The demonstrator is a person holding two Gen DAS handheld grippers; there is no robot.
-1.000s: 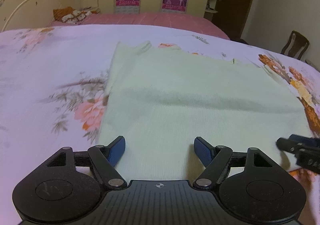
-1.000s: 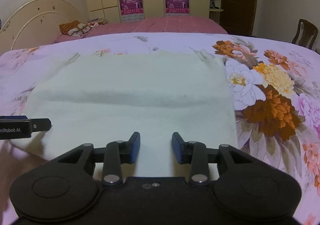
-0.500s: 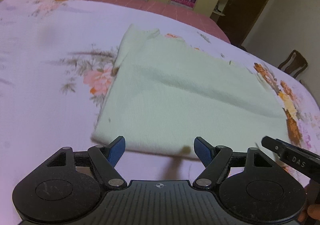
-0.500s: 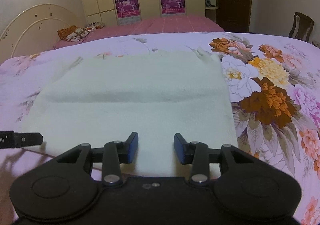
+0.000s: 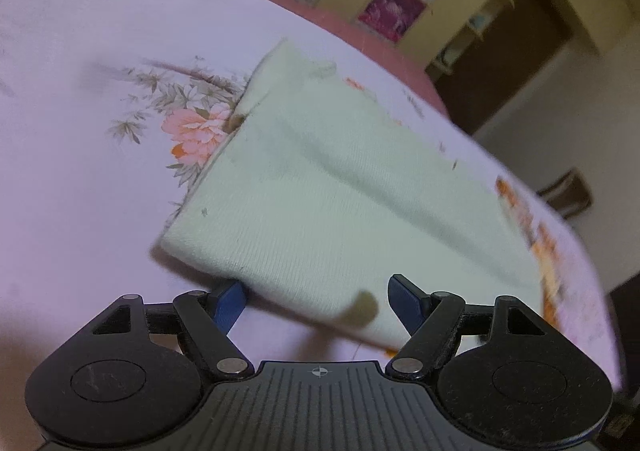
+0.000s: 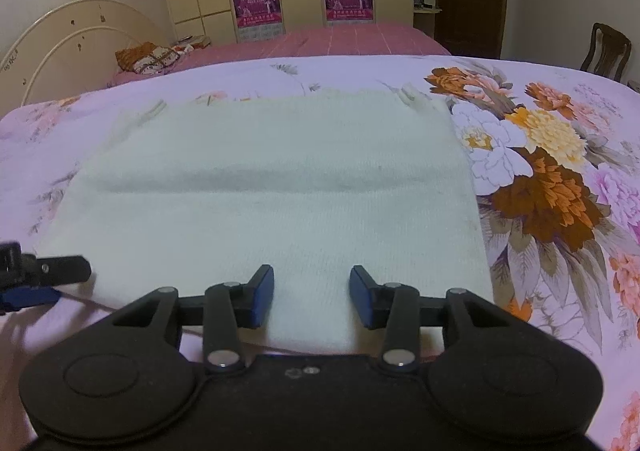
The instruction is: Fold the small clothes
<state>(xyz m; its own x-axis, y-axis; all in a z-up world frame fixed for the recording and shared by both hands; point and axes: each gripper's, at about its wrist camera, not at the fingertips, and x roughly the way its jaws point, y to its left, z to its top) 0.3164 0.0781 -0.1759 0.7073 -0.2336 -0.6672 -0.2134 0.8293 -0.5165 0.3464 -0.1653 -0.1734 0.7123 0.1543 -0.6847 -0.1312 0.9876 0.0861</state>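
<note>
In the left wrist view, the left tool (image 5: 316,301) stands spread wide and tilted, with the near left corner of the pale green cloth (image 5: 320,187) lying between its two blue pads; the left pad sits just under or beside the cloth's near edge and the right pad stands apart over the cloth, so nothing is pinched. The cloth lies flat on the flowered bed cover (image 5: 80,99), already doubled over judging by the thick left edge and the long crease running across it away from the tool. A chair (image 5: 568,191) shows far off to the right, blurred. In the right wrist view, the right tool (image 6: 312,297) hovers at the near edge of the same cloth (image 6: 272,179), its jaws partly apart and opening, with the cloth under the gap but not pressed by either pad. The left tool (image 6: 40,279) shows at the far left of this view, just at the cloth's near left corner. The step in hand looks like lining up both tools on the near edge for another fold. The next move would call for each tool to slip one pad under the edge, close on it, then lift and carry it forward together toward the far edge, keeping the layers from sliding apart.
</note>
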